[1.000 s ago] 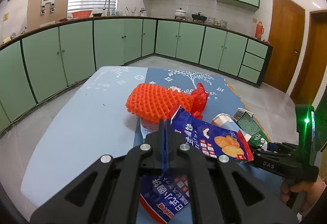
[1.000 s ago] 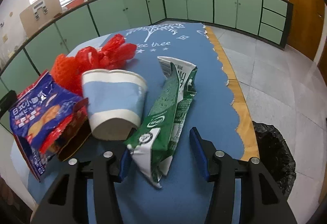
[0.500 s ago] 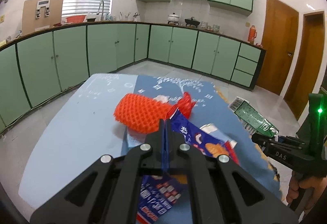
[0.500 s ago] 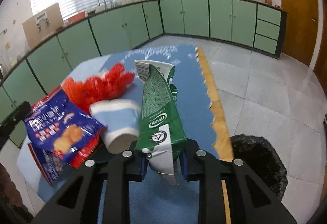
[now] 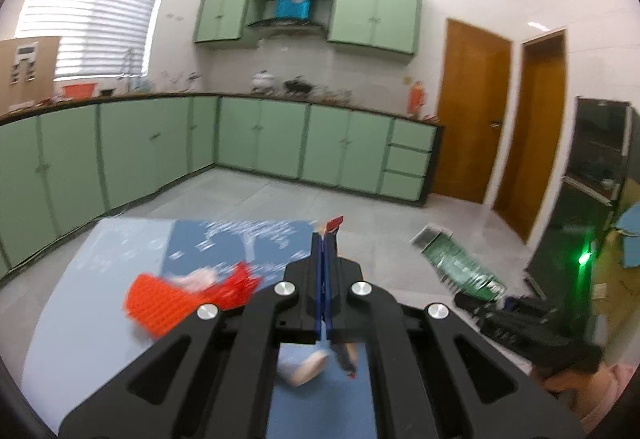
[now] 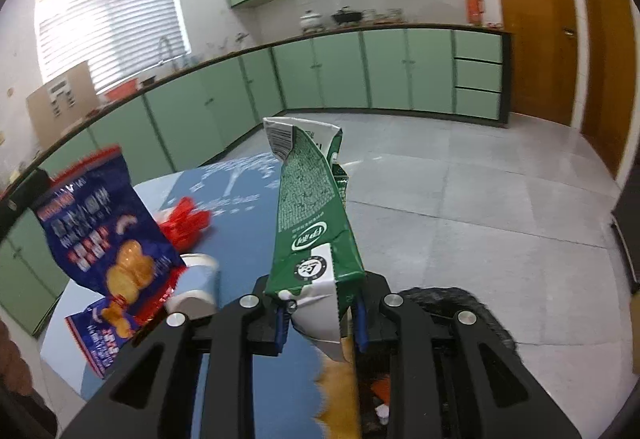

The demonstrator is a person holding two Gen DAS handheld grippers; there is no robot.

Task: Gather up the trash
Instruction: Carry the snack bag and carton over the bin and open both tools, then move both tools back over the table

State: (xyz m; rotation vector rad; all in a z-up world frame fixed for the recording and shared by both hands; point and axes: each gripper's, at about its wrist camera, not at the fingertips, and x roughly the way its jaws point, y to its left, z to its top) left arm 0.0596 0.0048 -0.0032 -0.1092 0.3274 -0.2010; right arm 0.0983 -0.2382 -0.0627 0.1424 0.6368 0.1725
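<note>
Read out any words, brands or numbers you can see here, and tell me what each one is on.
"伊利": logo on the green carton, seen upside down.
Carton's fine print, barcode digits and round seal: too small to read.
Blue snack bag: characters too blurred to read.
Tablecloth: white lettering too blurred to read.

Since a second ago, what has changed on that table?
The right gripper closed its fingers on the green carton and lifted it off the table. The left gripper, shut on the blue snack bag throughout, raised it too. The paper cup and the red net stayed on the table.
</note>
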